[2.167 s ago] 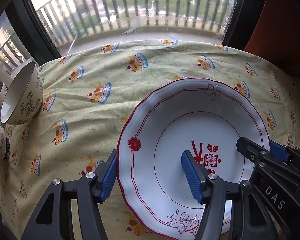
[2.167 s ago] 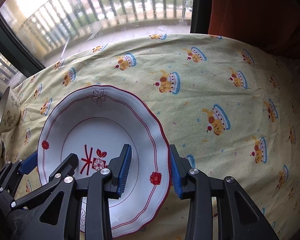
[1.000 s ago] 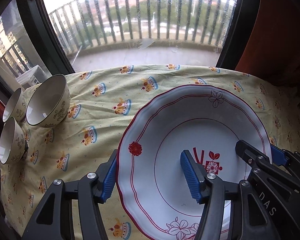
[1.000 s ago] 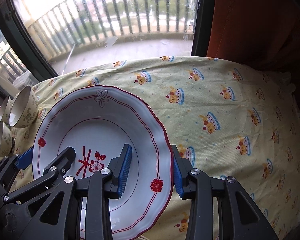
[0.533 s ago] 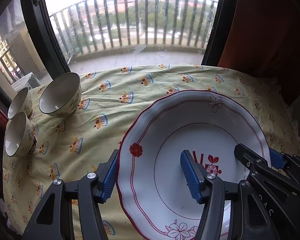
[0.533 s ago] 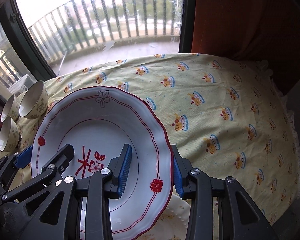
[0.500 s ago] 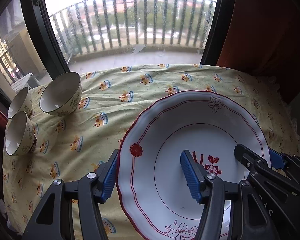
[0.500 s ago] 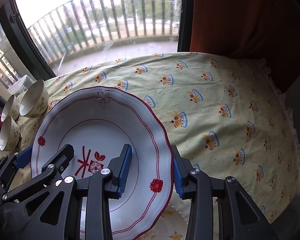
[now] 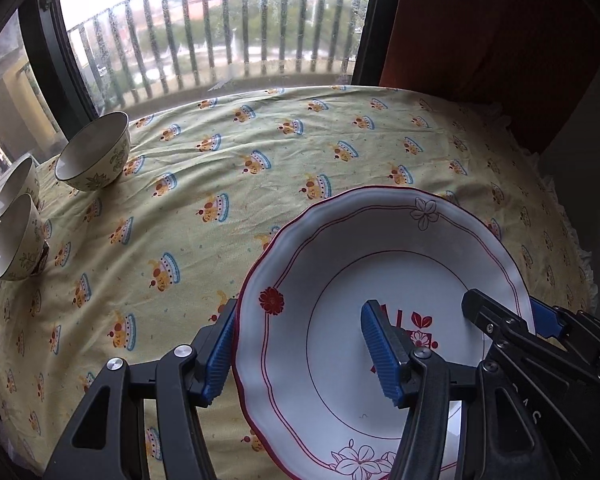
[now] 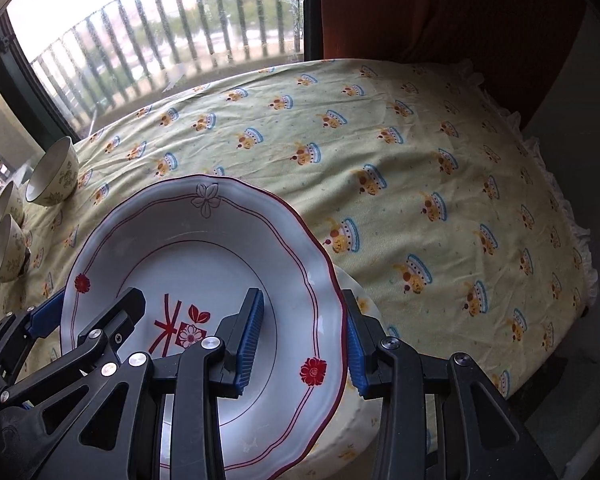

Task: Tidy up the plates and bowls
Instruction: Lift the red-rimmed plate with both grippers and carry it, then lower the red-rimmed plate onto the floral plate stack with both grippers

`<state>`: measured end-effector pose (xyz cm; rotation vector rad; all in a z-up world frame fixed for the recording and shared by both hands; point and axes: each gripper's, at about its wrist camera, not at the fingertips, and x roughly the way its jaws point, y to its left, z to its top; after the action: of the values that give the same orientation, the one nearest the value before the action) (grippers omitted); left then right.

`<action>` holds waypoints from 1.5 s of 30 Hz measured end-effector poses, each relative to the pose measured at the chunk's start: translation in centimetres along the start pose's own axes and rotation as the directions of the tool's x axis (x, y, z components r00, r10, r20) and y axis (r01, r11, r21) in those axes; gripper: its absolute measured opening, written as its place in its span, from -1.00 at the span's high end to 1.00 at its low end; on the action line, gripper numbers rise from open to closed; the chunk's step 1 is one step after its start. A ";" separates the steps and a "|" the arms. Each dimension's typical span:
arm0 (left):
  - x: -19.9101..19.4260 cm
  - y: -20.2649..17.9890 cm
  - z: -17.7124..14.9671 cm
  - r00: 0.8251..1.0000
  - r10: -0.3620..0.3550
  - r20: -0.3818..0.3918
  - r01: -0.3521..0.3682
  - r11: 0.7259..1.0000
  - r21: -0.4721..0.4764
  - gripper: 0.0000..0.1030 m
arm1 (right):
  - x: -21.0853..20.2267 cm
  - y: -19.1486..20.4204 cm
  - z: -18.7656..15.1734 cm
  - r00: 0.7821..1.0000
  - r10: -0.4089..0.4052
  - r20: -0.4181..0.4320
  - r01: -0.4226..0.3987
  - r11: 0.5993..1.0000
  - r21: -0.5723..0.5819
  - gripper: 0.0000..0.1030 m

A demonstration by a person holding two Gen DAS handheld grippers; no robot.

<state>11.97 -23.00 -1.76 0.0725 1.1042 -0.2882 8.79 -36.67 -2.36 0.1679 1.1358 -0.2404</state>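
I hold the red-rimmed plate [image 9: 380, 264] above the tablecloth [image 9: 260, 168], my left gripper [image 9: 300, 344] clenched on its left rim, my right gripper [image 10: 300, 340] clenched on its right rim, both reaching forward. A second plate [image 10: 360, 420] lies beneath it.

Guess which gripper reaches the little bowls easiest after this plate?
Probably left. The left gripper clamps the plate by its left rim, the side where the three bowls sit; the right gripper holds the opposite rim, farther away.
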 end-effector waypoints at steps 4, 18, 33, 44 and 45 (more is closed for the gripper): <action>0.4 -1.3 -1.3 1.000 0.013 -0.020 -0.013 1.000 0.013 -0.18 | 0.4 -1.3 -1.5 1.000 0.002 -0.015 -0.002 1.000 0.004 0.18; 3.2 -4.2 -3.8 0.990 0.103 -0.096 -0.112 0.989 -0.094 -0.18 | 3.1 -3.9 -1.9 0.997 0.046 -0.056 -0.055 0.986 -0.155 0.18; 3.8 -5.5 -4.6 0.970 0.228 -0.084 -0.240 0.956 -0.167 -0.17 | 4.9 -4.7 -1.7 0.986 0.122 -0.114 -0.145 0.963 -0.227 0.18; 3.9 -5.9 -4.7 0.960 0.269 -0.079 -0.279 0.945 -0.170 -0.20 | 4.3 -5.7 -1.3 0.979 0.171 -0.111 -0.192 0.956 -0.221 0.19; 3.9 -5.9 -4.7 0.959 0.271 -0.079 -0.280 0.945 -0.171 -0.20 | 3.9 -5.9 -1.2 0.980 0.174 -0.099 -0.192 0.956 -0.222 0.25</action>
<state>7.93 -28.47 -6.84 0.0729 1.1543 0.0664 7.69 -42.40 -6.50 0.0755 1.2092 0.0646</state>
